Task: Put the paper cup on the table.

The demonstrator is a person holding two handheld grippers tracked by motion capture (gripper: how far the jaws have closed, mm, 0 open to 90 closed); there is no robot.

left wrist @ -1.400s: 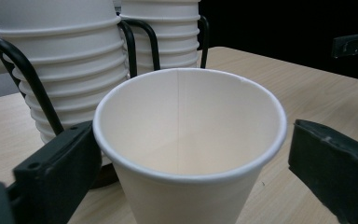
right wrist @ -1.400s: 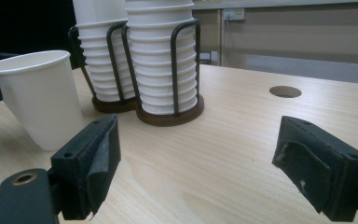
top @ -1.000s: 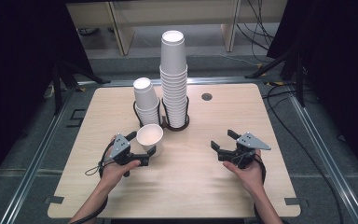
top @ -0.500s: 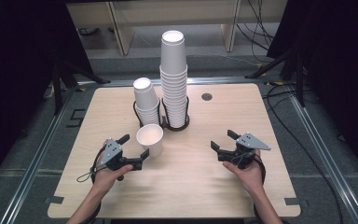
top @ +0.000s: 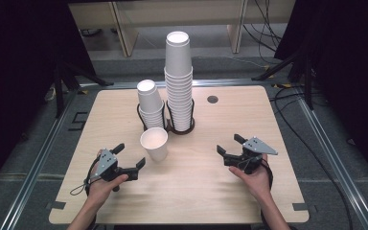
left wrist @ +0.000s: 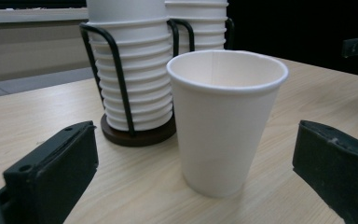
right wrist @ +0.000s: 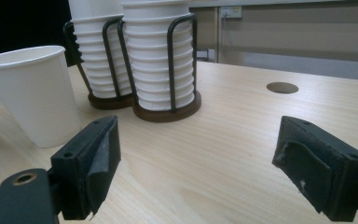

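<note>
Single paper cup (top: 154,143): upright on table (top: 206,201), just before the two cup stacks (top: 178,81) | your left gripper (top: 130,158): jaws wide, nothing held, near cup | your right gripper (top: 229,146): jaws wide, nothing held, well apart.

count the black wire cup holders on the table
2. The left black wire holder carries the shorter stack of white paper cups; the right black wire holder touches it and carries the taller stack. The single white paper cup stands loose in front.
</note>
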